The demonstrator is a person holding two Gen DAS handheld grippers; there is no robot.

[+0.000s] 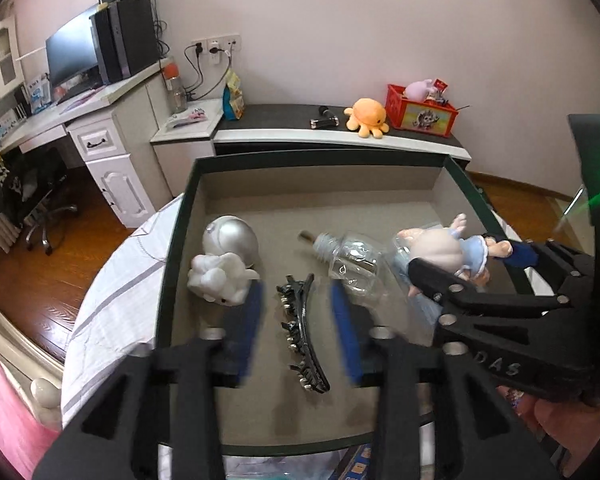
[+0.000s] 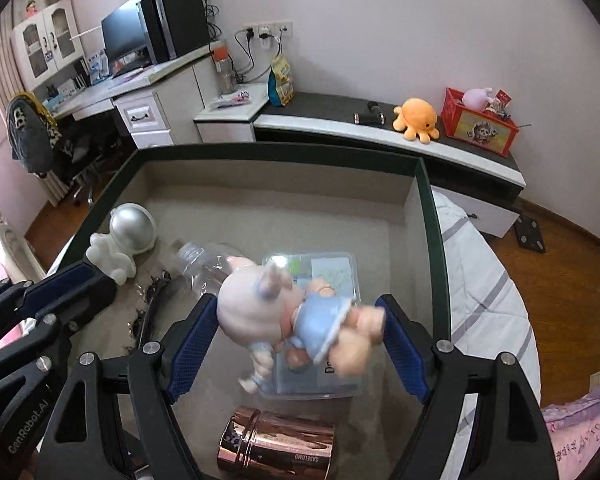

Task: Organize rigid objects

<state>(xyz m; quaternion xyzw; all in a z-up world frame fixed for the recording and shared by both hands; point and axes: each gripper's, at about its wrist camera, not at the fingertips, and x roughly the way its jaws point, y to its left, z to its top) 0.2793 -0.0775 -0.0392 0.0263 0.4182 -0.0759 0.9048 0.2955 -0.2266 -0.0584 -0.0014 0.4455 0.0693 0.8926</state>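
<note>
While the pig doll [image 2: 296, 316] in its blue dress lies crosswise between the blue pads [image 2: 192, 344] of our right gripper [image 2: 298, 350], we hold it over the dark-rimmed box [image 2: 432, 248]; its head is against the left pad and its feet reach the right one, so the jaws stand wide and clamped on the doll. In the left wrist view the same doll [image 1: 448, 250] shows in the right gripper [image 1: 466, 262] above the box's right side.

Below the doll we see a clear plastic case [image 2: 320, 276] lying flat on the grey floor of the box. A copper-coloured tin [image 2: 276, 446] lies on its side nearer us, and a clear plastic bottle [image 2: 206, 266] lies to the left of the case.

Our left gripper [image 1: 300, 332] hovers over the box [image 1: 180, 240] with its jaws apart and nothing pressed between them. A black hair clip [image 1: 302, 340] with studs lies on the floor of the box, seen in the gap between the blurred pads [image 1: 254, 332]. Beyond it we see the clear bottle [image 1: 348, 258] on its side, and to the left a white astronaut figure [image 1: 226, 260] with a silver helmet, near the left wall.

The box sits on a white striped bedcover [image 1: 112, 300]. Farther off a low cabinet [image 1: 340, 136] carries an orange octopus toy [image 1: 368, 116] and a red crate [image 1: 420, 112]
</note>
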